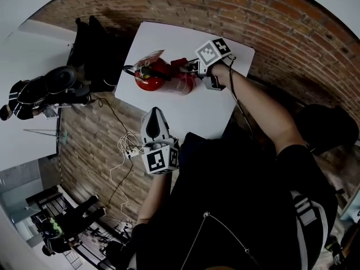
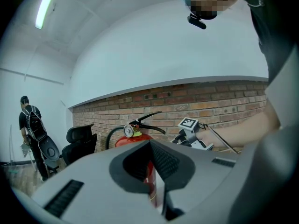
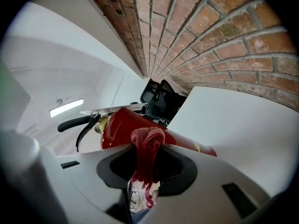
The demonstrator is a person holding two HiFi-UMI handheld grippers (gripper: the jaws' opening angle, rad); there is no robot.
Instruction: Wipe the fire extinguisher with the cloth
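Cloth (image 3: 146, 155) of red looped pile, bunched into a wad, sits clamped in the right gripper (image 3: 147, 148) against the smooth red cylinder of the fire extinguisher (image 1: 153, 76), which stands upright on a matte white table (image 1: 188, 114). Black lever, hose and a round gauge (image 2: 128, 131) crown it. The left gripper (image 2: 150, 146) hangs near the table's edge, ribbed dark jaws together on nothing — its body hides the extinguisher's base. Rough brick wall (image 3: 210, 27) behind; a black office chair (image 2: 77, 141) nearby.

Dim, dark fisheye corners, glaring ceiling strip light (image 2: 46, 6)
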